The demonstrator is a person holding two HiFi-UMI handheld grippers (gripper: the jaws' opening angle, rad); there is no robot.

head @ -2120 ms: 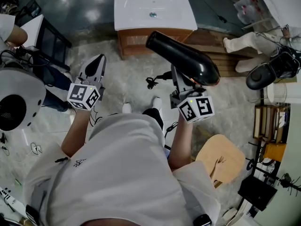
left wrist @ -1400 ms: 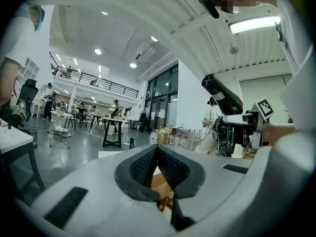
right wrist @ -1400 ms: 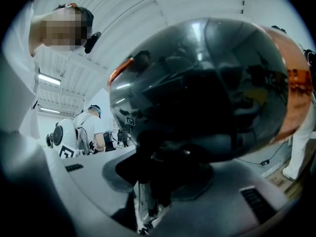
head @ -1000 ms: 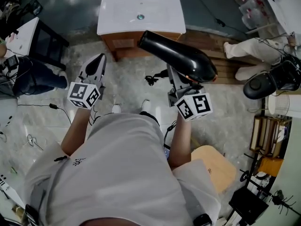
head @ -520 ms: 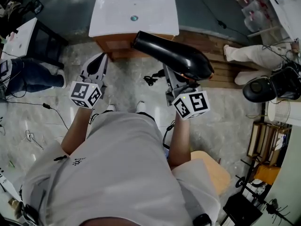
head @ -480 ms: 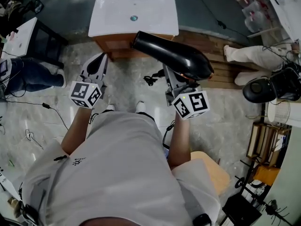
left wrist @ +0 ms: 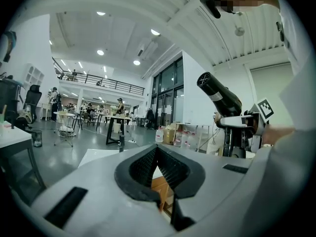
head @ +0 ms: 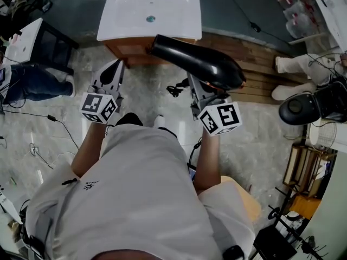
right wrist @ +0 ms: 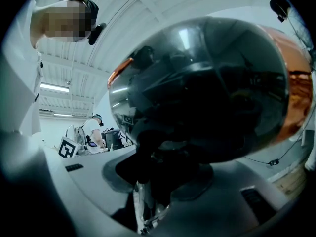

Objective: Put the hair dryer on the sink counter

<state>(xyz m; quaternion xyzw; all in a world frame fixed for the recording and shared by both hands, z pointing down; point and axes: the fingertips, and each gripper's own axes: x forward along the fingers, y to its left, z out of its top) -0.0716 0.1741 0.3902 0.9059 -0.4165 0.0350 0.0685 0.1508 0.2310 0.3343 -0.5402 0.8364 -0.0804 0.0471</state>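
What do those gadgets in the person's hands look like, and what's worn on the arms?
The left gripper and right gripper are light grey plastic with dark ribbed pads, tapering forward. Each carries a white cube with black square markers. The shirt is white, short-sleeved.

The head view looks steeply down from above the person's shoulders, taking in the left gripper [head: 116, 66], the right gripper [head: 198, 91] and the washbasin [head: 124, 26] ahead. The left gripper view sits low behind its own jaws and faces level across the hall, sharing with the head view the hair dryer [left wrist: 219, 93] at its right edge. The right gripper view looks along its jaws, with the hair dryer so near that it fills most of the frame.
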